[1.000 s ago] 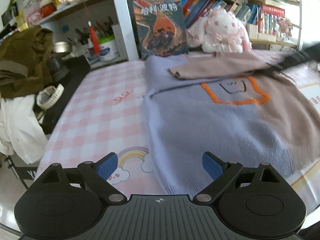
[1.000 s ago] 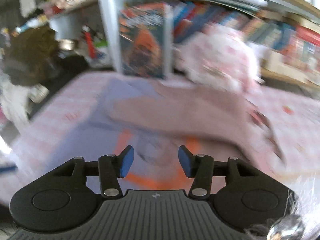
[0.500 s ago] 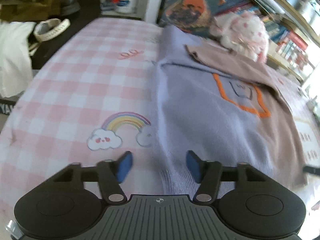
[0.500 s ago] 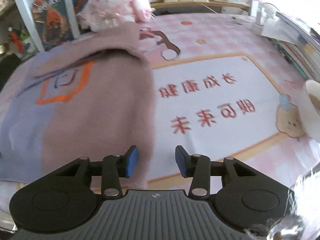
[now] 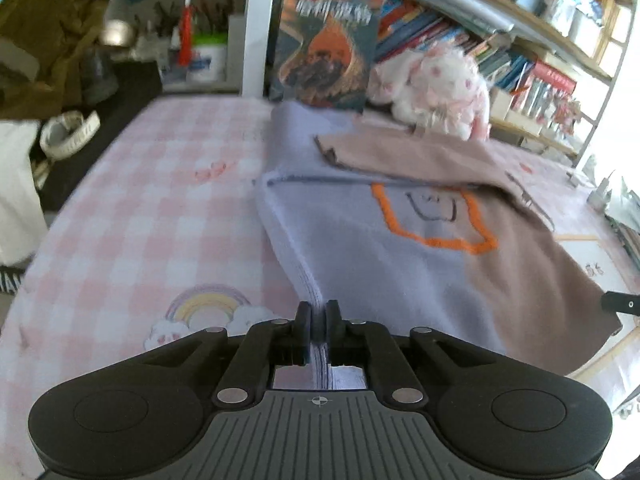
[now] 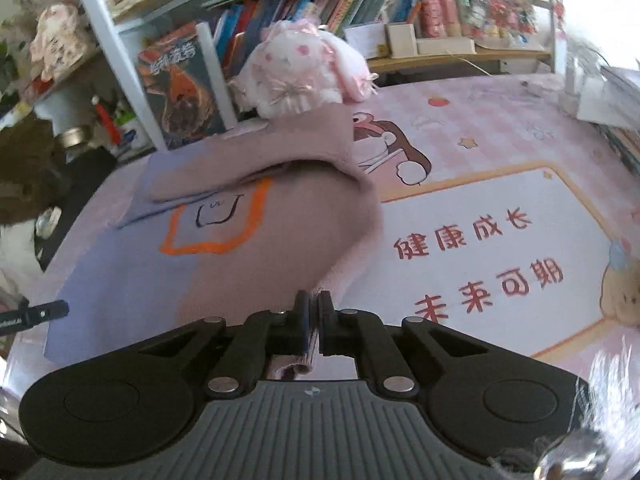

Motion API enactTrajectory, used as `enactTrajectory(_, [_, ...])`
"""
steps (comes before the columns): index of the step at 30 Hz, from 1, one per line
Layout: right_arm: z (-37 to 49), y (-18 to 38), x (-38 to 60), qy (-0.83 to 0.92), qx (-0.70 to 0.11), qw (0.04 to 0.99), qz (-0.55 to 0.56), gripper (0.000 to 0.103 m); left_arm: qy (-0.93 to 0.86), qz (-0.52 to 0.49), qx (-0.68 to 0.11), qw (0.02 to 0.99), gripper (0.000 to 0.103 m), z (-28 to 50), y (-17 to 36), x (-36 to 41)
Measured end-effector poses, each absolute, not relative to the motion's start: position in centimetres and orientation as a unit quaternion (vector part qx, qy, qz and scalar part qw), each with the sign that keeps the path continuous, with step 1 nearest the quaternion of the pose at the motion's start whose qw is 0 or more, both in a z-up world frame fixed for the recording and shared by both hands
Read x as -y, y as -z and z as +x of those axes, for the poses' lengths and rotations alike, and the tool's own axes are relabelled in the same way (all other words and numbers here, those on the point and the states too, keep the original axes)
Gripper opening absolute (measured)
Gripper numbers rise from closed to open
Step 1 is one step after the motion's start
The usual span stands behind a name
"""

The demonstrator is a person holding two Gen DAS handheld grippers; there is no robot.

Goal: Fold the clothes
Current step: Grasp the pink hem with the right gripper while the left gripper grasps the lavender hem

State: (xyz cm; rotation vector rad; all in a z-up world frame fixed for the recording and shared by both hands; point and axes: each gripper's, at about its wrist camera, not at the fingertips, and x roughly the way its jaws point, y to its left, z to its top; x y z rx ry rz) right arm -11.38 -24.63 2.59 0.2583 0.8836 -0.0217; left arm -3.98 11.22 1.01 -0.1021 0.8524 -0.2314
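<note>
Half a second ago both tongs stood released above the hem; now the left tongs (image 5: 319, 320) are clenched on the lilac corner of the sweater (image 5: 380, 248) and the right tongs (image 6: 314, 312) on its brown corner (image 6: 280, 264), each lifting the edge into a ridge; the sweater lies on the pink checked table (image 5: 160, 208), its long axis running from the pinched hem away toward the book (image 5: 326, 44) and plush rabbit (image 5: 432, 88), sleeves folded across the chest; the hem between the fingers is hidden, and the left view is blurred.
</note>
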Motion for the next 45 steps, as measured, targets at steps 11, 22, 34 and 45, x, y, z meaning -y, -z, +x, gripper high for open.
enactTrajectory(11, [-11.4, -0.6, 26.4, 0.014, -0.457, 0.870, 0.186, 0.023, 0.128, -0.141, -0.466, 0.864, 0.058, -3.6, 1.1, -13.0])
enactTrajectory(22, [-12.3, -2.8, 25.3, -0.021, -0.391, 0.905, 0.166, 0.008, 0.134, -0.119, -0.425, 0.887, 0.006, -4.2, -0.5, -12.4])
enactTrajectory(34, [-11.8, -0.4, 25.5, 0.006, -0.459, 0.874, 0.160, 0.027, 0.148, -0.152, -0.475, 0.854, 0.041, -3.4, 1.7, -13.1])
enactTrajectory(45, [-13.9, -1.6, 25.2, -0.014, -0.470, 0.869, 0.157, 0.008, 0.161, -0.136, -0.496, 0.843, 0.003, -5.2, 1.1, -14.6])
